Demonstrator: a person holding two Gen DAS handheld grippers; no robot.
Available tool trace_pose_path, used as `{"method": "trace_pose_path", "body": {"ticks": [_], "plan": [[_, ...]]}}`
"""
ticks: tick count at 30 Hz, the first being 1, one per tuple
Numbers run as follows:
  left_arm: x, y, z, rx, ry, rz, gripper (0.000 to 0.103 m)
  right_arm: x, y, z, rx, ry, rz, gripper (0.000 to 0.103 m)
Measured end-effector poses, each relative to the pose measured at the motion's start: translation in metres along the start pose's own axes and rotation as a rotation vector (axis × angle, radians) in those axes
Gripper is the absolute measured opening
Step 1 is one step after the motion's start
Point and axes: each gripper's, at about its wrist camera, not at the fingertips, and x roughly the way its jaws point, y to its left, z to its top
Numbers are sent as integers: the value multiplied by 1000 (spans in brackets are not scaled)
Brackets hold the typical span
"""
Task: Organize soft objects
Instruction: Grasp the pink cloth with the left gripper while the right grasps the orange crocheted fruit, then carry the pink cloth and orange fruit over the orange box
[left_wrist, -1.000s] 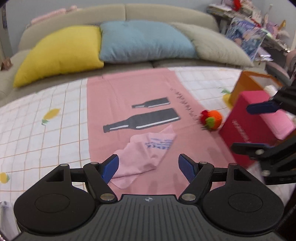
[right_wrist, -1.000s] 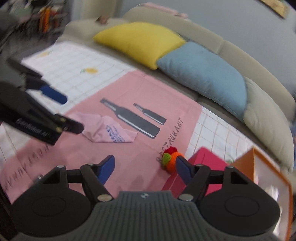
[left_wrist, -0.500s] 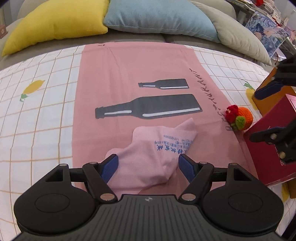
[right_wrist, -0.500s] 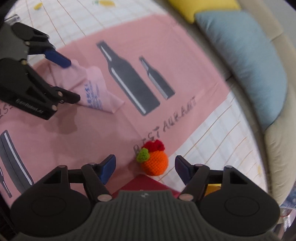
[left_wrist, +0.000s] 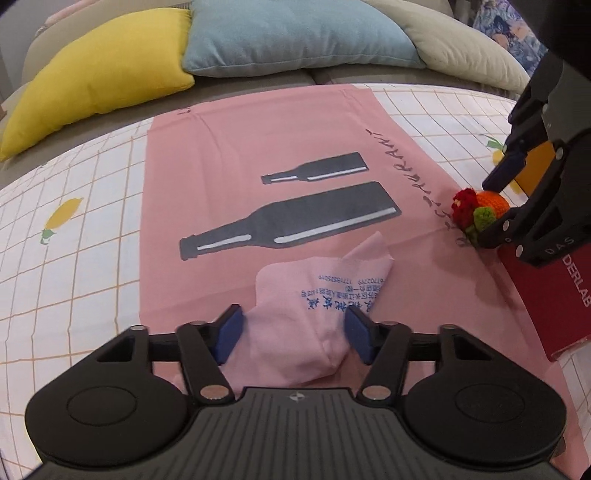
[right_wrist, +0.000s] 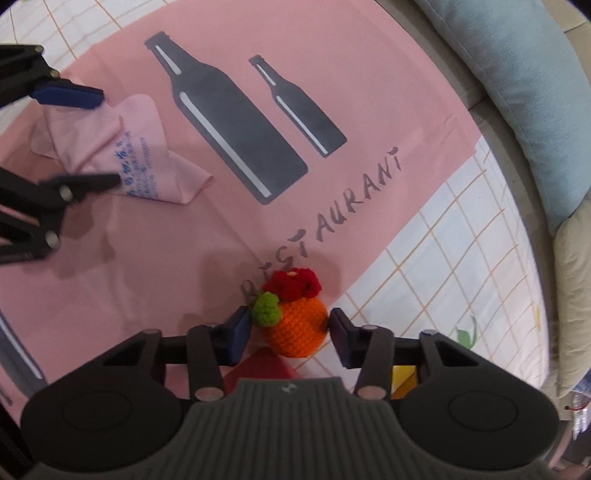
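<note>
Item one, a crumpled pink cloth (left_wrist: 317, 317) with blue print, lies on a pink mat (left_wrist: 236, 140) printed with two dark bottles; the left gripper (left_wrist: 291, 334) straddles its near end, jaws closing, blue pads just beside the fabric on either side, contact not clear. Item two, an orange crocheted ball (right_wrist: 297, 325) with a red flower and green tuft, sits at the mat's edge over the printed lettering; the right gripper (right_wrist: 290, 338) brackets it, jaws closing, the pad at 3 o'clock touching or nearly touching the yarn, the pad at 9 o'clock beside the green tuft. Seen from the left wrist, the ball lies at 2 o'clock from the cloth, well apart. A red box (left_wrist: 554, 291) stands just beside the ball at 5 o'clock, close against the right gripper's near side. A checked tablecloth (left_wrist: 74, 236) with lemon motifs lies under the mat. At 12 o'clock, a yellow cushion (left_wrist: 99, 77), a blue cushion (left_wrist: 295, 33) and a beige cushion (left_wrist: 465, 44) rest on a sofa.
</note>
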Motion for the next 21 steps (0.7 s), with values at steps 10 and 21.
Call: {"method": "trace_pose_path", "body": {"ticks": [10, 21], "plan": [[-8, -2, 3, 3, -21, 54, 2, -11, 11, -5, -8, -55, -33, 42], [-74, 1, -2, -116, -161, 8, 1, -68, 23, -28, 137, -280, 57, 42]]}}
